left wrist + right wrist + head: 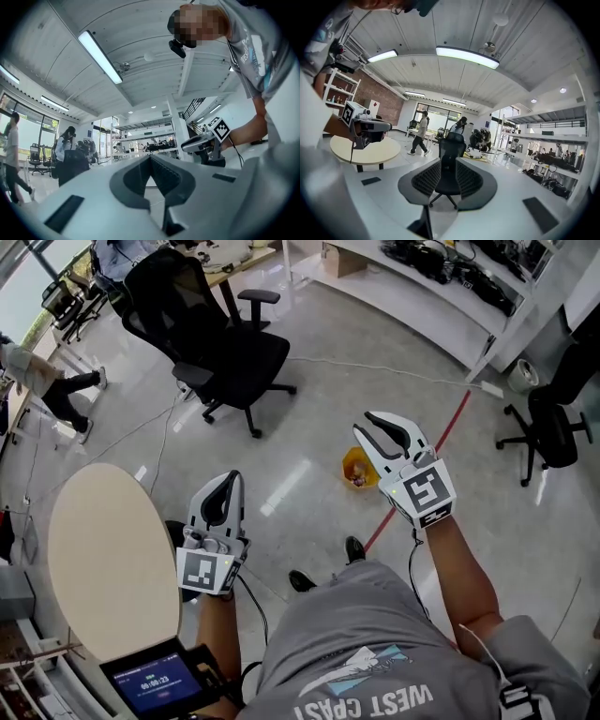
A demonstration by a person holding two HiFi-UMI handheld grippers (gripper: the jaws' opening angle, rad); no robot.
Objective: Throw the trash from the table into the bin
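In the head view a small yellow bin (pixel 357 469) stands on the grey floor with something reddish inside. My right gripper (pixel 367 425) is raised just above and right of it, and the right gripper view shows its jaws a little apart with nothing between them (pixel 448 162). My left gripper (pixel 229 476) is held lower, to the bin's left beside the round beige table (pixel 103 549), and its tips meet with nothing in them (pixel 151 157). Each gripper also shows in the other's view: right gripper (pixel 201 143), left gripper (pixel 370 125). No piece of trash is in either gripper.
A black office chair (pixel 225 352) stands on the floor ahead, and another one (pixel 553 427) is at the right. A red tape line (pixel 422 474) runs across the floor past the bin. A small screen (pixel 155 681) is at the table's near edge. A person (pixel 37 381) walks at far left.
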